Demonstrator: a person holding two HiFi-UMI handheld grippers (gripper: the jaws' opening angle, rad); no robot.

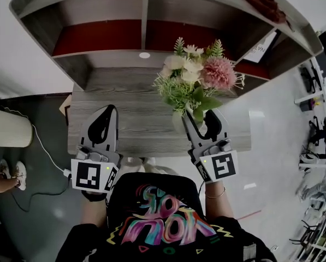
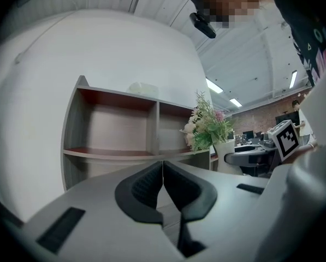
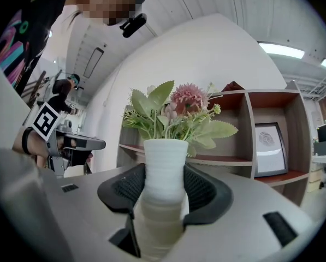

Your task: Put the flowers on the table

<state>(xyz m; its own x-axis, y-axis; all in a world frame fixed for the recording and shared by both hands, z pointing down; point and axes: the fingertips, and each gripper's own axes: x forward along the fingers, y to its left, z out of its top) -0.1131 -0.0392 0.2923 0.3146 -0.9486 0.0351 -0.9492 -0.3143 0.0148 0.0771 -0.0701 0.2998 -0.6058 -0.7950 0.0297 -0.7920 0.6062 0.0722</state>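
The vase (image 3: 164, 162) of flowers (image 1: 198, 75) is gripped at its ribbed body by the right gripper (image 1: 201, 121) over the near right of the desk (image 1: 124, 97). It is judged light, top-heavy and brittle. The left gripper (image 1: 101, 127) is clenched empty.

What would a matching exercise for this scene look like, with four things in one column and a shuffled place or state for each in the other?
Things:
1. left gripper
2. right gripper
3. framed picture
4. flowers

Places or states:
A. standing in the white vase
B. jaws together, nothing between them
C. in a compartment of the shelf
D. jaws closed on the vase

Pairs: 1-B, 2-D, 3-C, 4-A
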